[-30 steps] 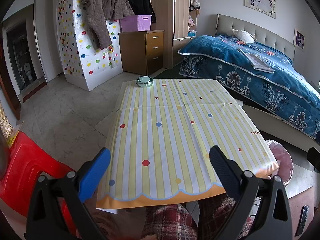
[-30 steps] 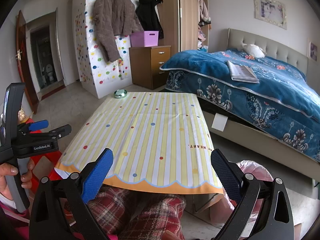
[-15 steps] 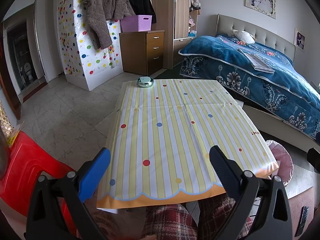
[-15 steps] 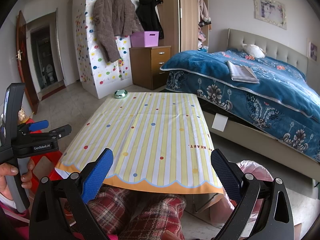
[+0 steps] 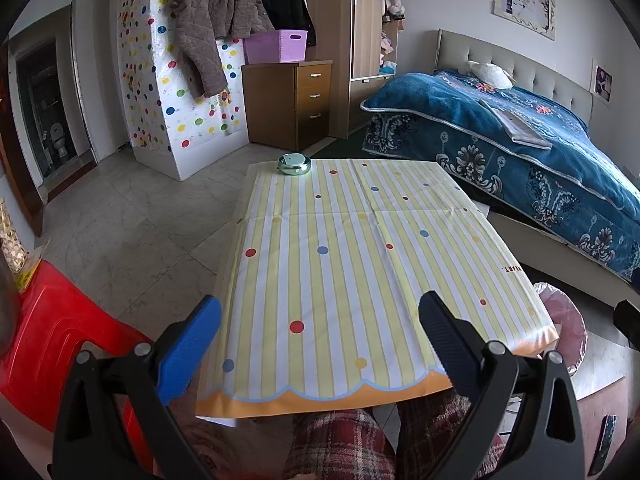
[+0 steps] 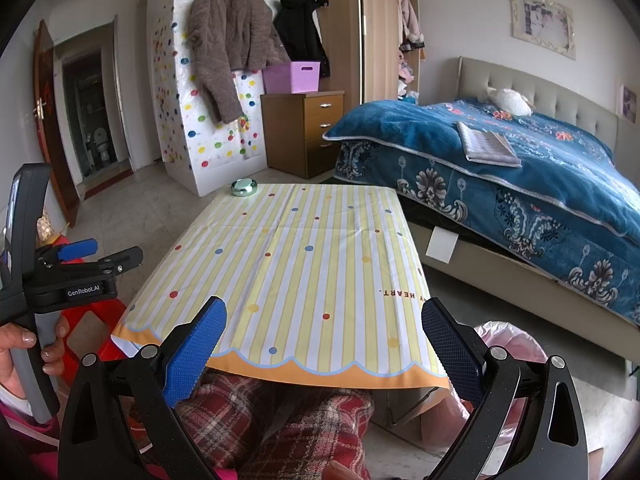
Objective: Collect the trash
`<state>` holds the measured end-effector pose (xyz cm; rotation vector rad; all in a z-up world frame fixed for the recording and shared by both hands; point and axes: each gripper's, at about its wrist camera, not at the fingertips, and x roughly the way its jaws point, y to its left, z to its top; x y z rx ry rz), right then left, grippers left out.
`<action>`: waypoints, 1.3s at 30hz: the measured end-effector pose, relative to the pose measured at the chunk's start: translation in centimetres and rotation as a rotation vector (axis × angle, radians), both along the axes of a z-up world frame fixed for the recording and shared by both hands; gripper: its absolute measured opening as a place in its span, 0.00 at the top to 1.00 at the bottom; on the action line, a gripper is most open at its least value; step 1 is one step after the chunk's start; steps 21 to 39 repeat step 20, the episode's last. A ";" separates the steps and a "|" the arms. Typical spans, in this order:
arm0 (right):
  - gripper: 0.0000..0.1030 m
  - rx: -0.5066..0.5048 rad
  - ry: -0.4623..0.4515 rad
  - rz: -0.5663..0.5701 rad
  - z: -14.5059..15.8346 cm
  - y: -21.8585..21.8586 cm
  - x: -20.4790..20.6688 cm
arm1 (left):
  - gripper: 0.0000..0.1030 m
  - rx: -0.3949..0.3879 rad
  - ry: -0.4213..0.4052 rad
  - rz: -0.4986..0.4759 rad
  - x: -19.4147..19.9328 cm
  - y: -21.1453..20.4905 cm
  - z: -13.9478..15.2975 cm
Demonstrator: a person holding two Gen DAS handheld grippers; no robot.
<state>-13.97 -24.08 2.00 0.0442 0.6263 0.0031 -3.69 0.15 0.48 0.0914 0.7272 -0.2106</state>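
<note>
A bedroom with a pale tiled floor holds a low table (image 5: 360,264) under a yellow-and-white striped cloth dotted with coloured spots, its near edge scalloped in orange; the table stands just beside a bed (image 6: 520,168) covered in a blue floral blanket, on which a folded grey cloth (image 6: 486,146) lies; at the far left corner of the tabletop sits a small round green metallic tin (image 5: 294,163), the only object on the cloth, well apart from both grippers; a bin lined with a pink bag (image 5: 568,320) stands on the floor just beside the table's near right corner, between table and bed; the left gripper (image 5: 320,340) hangs over the near edge of the table with its blue-padded fingers (image 5: 188,350) spread wide and nothing between them; the right gripper (image 6: 324,344) sits likewise at the near edge, jaws wide apart and holding nothing; in the right wrist view the left gripper's black body appears at the left, gripped by a hand (image 6: 28,344); red plaid trousers (image 6: 288,424) show beneath the table edge; a red plastic stool (image 5: 52,340) stands to the left; against the far wall are a wooden drawer unit (image 5: 290,104) topped by a purple basket (image 5: 276,46), a brown coat (image 5: 212,20) and a black coat (image 6: 300,28) hanging, and a tall wardrobe.
</note>
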 end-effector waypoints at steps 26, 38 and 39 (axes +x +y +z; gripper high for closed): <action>0.06 0.005 -0.046 -0.141 -1.4 -3.6 0.8 | 0.07 0.023 -0.020 -0.037 0.3 -0.7 -0.5; 0.06 0.005 -0.046 -0.141 -1.4 -3.6 0.8 | 0.07 0.023 -0.020 -0.037 0.3 -0.7 -0.5; 0.06 0.005 -0.046 -0.141 -1.4 -3.6 0.8 | 0.07 0.023 -0.020 -0.037 0.3 -0.7 -0.5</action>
